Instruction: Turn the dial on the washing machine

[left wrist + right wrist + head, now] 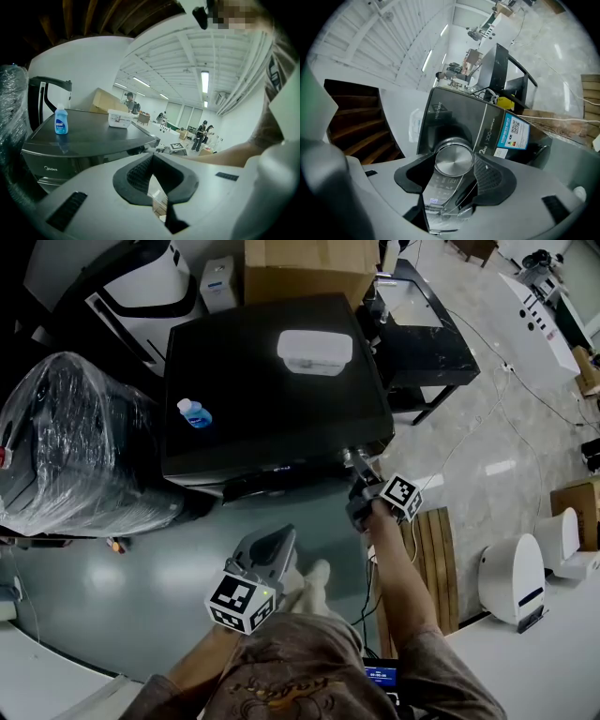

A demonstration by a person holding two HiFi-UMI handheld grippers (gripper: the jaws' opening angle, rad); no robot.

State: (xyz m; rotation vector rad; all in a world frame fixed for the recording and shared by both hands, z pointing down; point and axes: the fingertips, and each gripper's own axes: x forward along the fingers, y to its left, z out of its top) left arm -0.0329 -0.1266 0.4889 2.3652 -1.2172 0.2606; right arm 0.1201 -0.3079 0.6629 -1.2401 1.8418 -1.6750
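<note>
The black washing machine (272,390) stands in the middle of the head view, with its front panel facing me. Its round silver dial (453,161) sits at the panel's right end. My right gripper (454,164) is shut on the dial, one dark pad pressed against each side. In the head view the right gripper (359,486) reaches the machine's front right corner at the dial (353,459). My left gripper (284,535) hangs low in front of the machine, away from it, shut and holding nothing. In its own view the left gripper (152,159) points past the machine's right side.
A blue bottle (195,413) and a white box (315,351) rest on the machine's lid. A plastic-wrapped bulk (66,442) stands to the left, a cardboard box (309,268) behind, a black table (422,324) to the right. A wooden pallet (436,549) and a white appliance (516,577) lie near my right arm.
</note>
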